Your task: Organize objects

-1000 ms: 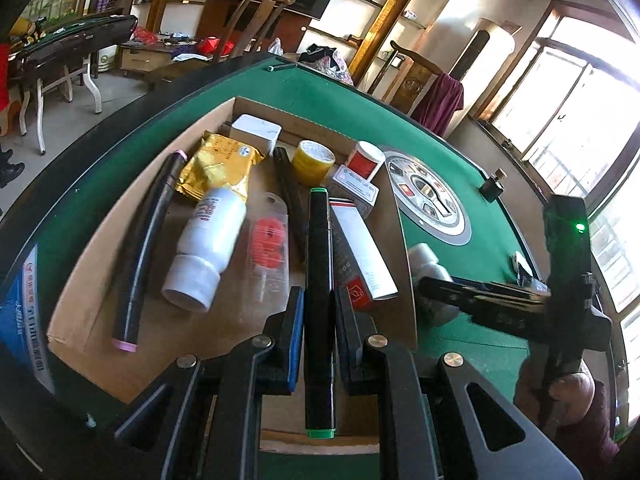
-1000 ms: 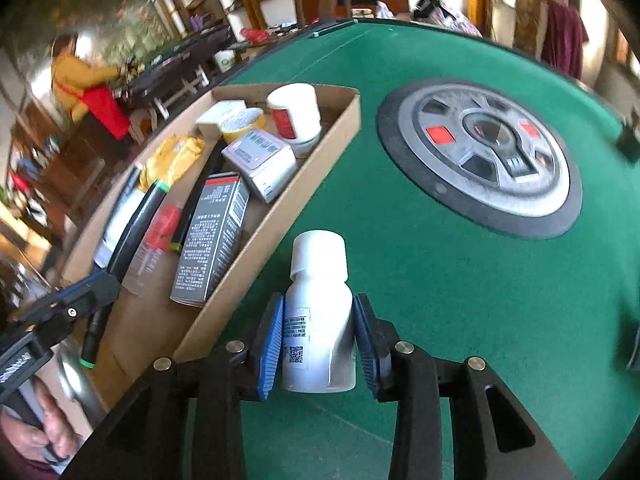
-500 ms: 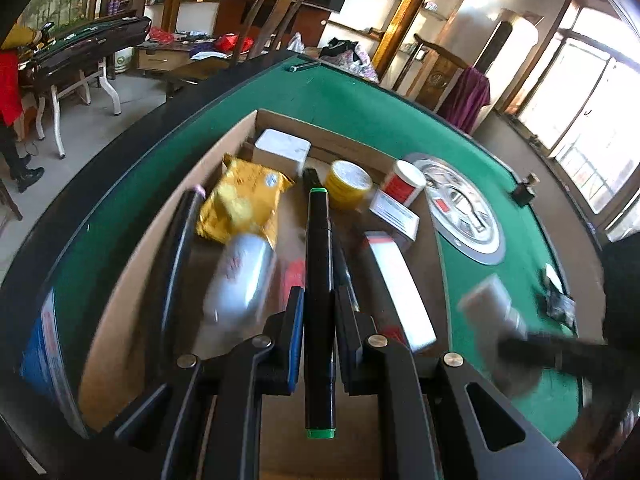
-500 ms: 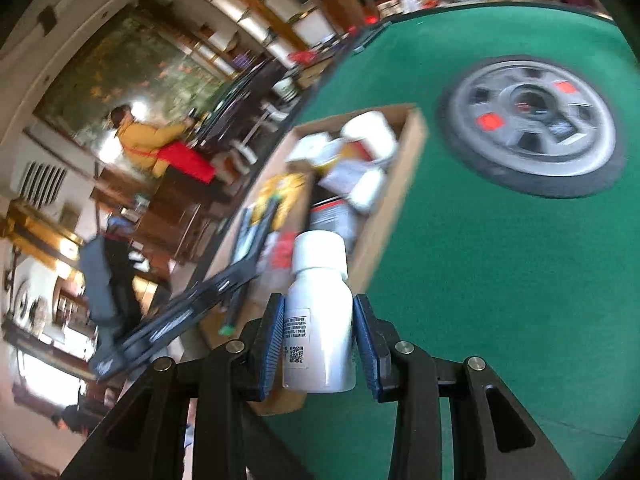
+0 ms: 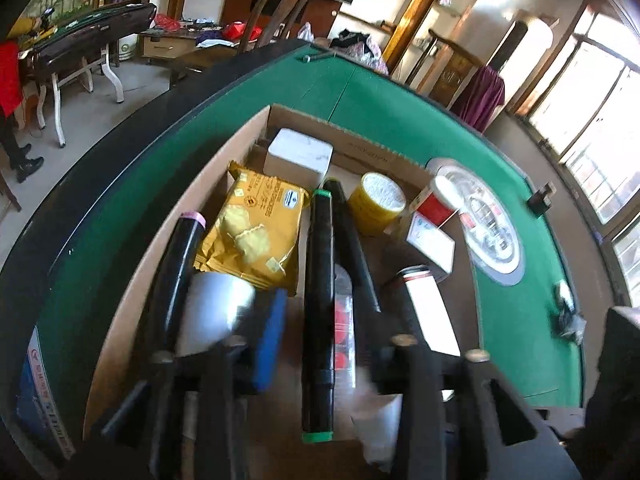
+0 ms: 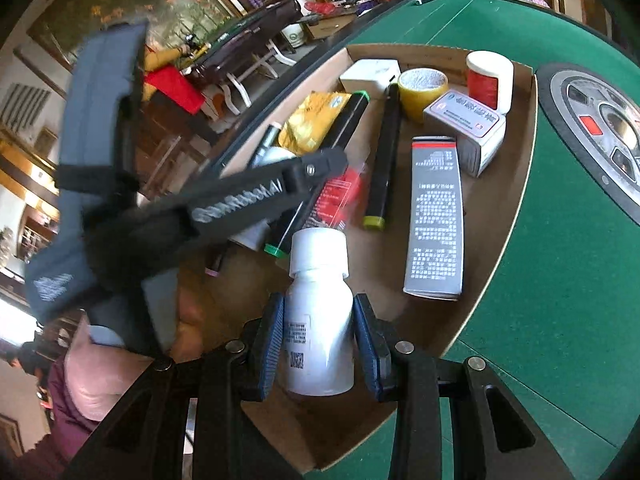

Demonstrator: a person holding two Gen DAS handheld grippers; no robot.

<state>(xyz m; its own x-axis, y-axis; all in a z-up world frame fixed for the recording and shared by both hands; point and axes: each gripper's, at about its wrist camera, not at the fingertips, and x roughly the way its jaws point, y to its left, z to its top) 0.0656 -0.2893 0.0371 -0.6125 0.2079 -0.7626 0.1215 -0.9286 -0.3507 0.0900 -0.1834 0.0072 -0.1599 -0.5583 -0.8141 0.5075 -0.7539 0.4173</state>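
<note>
While its jaws have just been opening, the left gripper (image 5: 320, 344) is straddling a slim black green-capped marker (image 5: 319, 300), free of the pads, lengthwise in the cardboard box (image 5: 160, 240). Right view: right gripper (image 6: 319, 344) is clamping a smooth white bottle (image 6: 318, 320), cap forward, over the box's near edge.

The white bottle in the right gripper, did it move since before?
Yes. The white bottle, clamped in the right gripper, went from above the green table to over the cardboard box.
</note>
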